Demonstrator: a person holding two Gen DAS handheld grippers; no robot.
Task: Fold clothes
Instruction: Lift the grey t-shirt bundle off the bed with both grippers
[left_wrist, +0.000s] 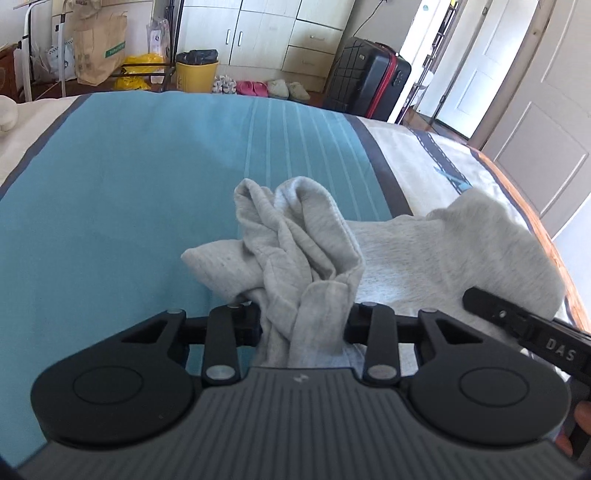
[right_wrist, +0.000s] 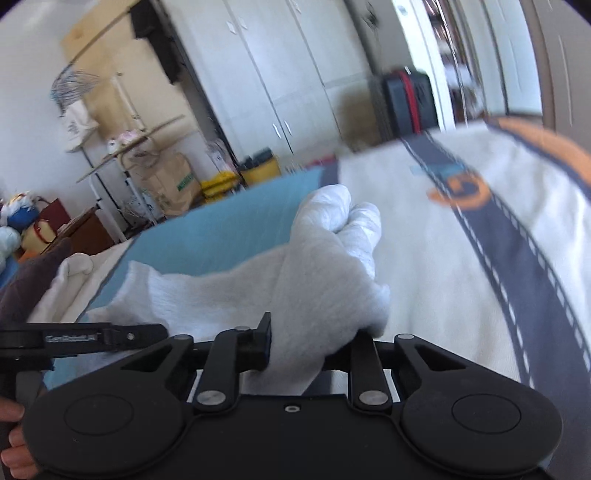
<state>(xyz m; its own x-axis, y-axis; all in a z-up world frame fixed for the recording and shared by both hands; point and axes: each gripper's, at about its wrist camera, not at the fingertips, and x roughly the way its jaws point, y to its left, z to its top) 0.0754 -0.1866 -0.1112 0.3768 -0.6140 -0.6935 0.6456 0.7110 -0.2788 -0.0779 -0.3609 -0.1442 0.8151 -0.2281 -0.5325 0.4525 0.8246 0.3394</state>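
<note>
The left gripper (left_wrist: 303, 325) and right gripper (right_wrist: 306, 350) each clamp the bunched light-grey knit garment (left_wrist: 295, 236) above the teal bedspread (left_wrist: 110, 221); next, spreading it flat.

Left tool (left_wrist: 303, 325) apparently pinching bunched grey garment (left_wrist: 295, 240) over teal bedsheet (left_wrist: 110, 203); black suitcase (left_wrist: 369, 77) beyond

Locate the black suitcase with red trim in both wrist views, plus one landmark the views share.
Left wrist: the suitcase stands on the floor past the bed's far edge, upper right of centre, left of the open doorway.
Right wrist: the suitcase, blurred, is near the top, right of centre, beyond the bed.
Shared landmark: the yellow bin, left of the suitcase in both views.
</note>
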